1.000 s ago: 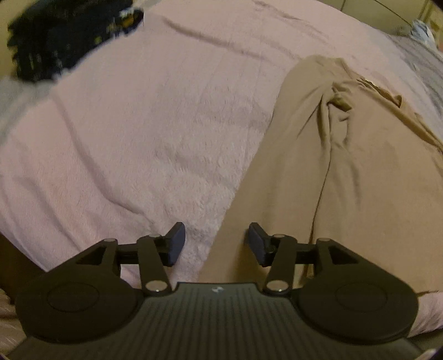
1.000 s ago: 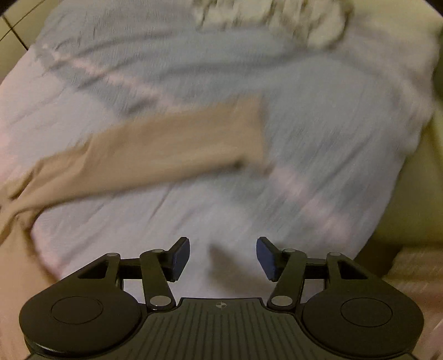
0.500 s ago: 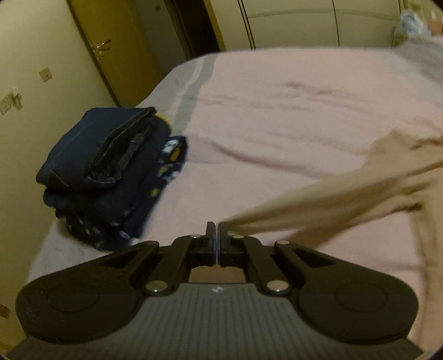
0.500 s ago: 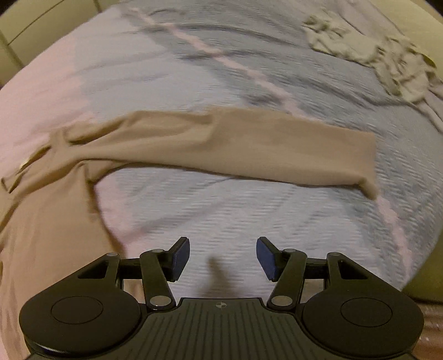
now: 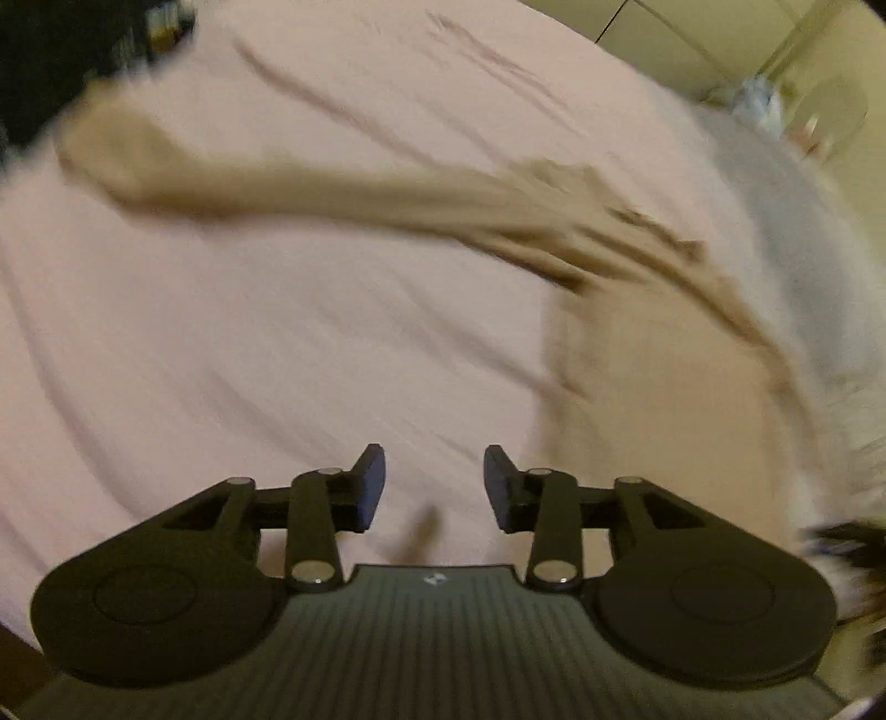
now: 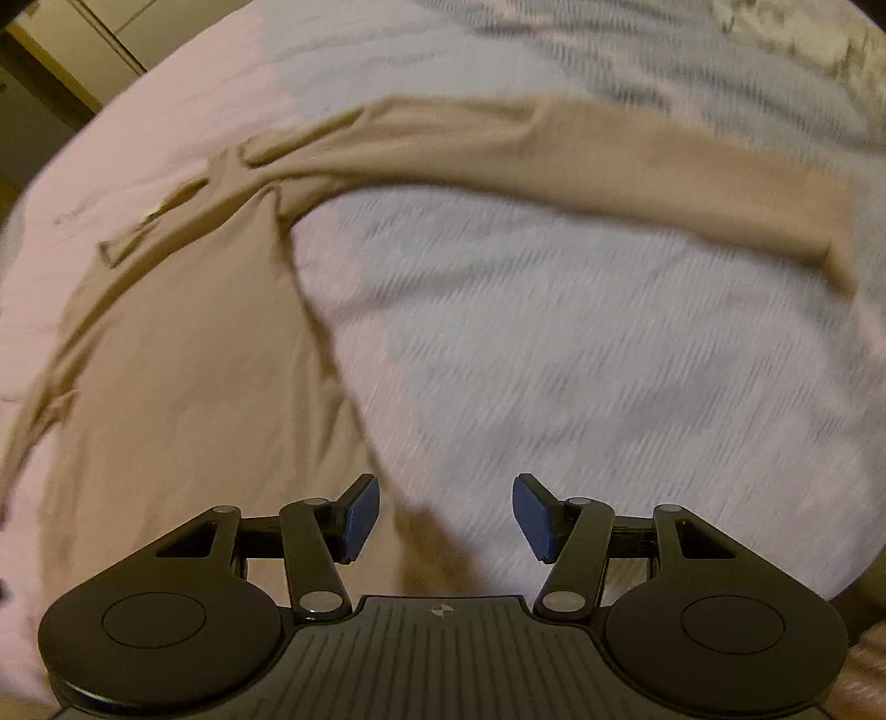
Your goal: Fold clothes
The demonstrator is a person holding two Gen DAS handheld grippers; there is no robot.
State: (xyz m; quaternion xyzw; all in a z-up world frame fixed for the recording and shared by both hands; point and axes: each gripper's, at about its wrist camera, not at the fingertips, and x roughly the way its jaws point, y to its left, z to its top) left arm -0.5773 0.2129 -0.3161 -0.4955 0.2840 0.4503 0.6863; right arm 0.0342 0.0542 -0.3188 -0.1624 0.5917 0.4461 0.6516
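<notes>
Left gripper (image 5: 434, 487) released sleeve (image 5: 310, 191), blurred top (image 6: 183, 387)

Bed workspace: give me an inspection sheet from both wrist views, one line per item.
Surface: bed under a pink cover, with a grey textured blanket on one part.
Job's things: tan long-sleeved top lying flat, one sleeve stretched over the pink cover, the other sleeve over the grey blanket.
Clutter: dark clothes at the far corner, blurred; pale crumpled fabric at the far edge.
Grippers: left gripper open, empty; right gripper open, empty.
Cables: nothing seen.
Surroundings: cupboard doors beyond the bed.
</notes>
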